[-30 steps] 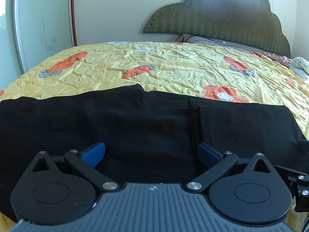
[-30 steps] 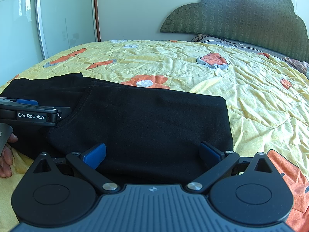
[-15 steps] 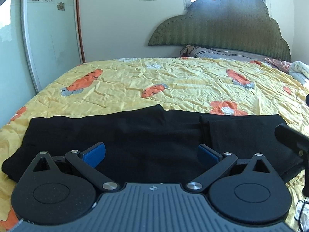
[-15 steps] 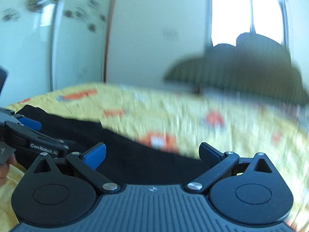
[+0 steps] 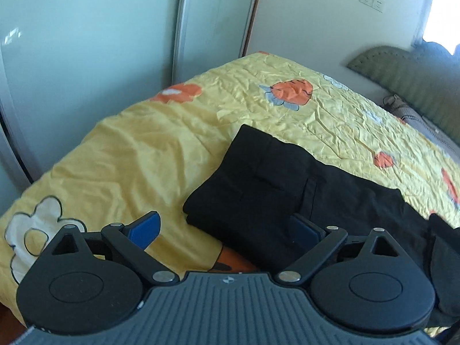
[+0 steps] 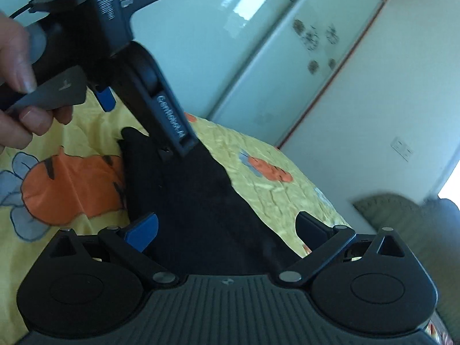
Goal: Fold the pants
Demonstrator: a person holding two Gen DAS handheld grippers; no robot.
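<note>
Black pants (image 5: 276,184) lie folded lengthwise across the yellow flowered bedspread (image 5: 138,155). In the left wrist view their waistband end with a belt loop is nearest. My left gripper (image 5: 227,227) is open, its right pad over the waistband corner, its left pad over bare bedspread. My right gripper (image 6: 227,227) is open above the pants (image 6: 201,201), holding nothing. The left gripper (image 6: 138,86) also shows in the right wrist view, held by a hand at the upper left, over the far end of the pants.
A glass wardrobe door (image 5: 86,43) stands close beside the bed's left edge. A green headboard (image 5: 408,80) and a pillow (image 5: 408,115) are at the far right. The right wrist view is tilted and partly blurred.
Both grippers have swung left and tilted. The left one now looks at the waistband end of the pants. The right one has rolled and points along the pants toward the left gripper.
</note>
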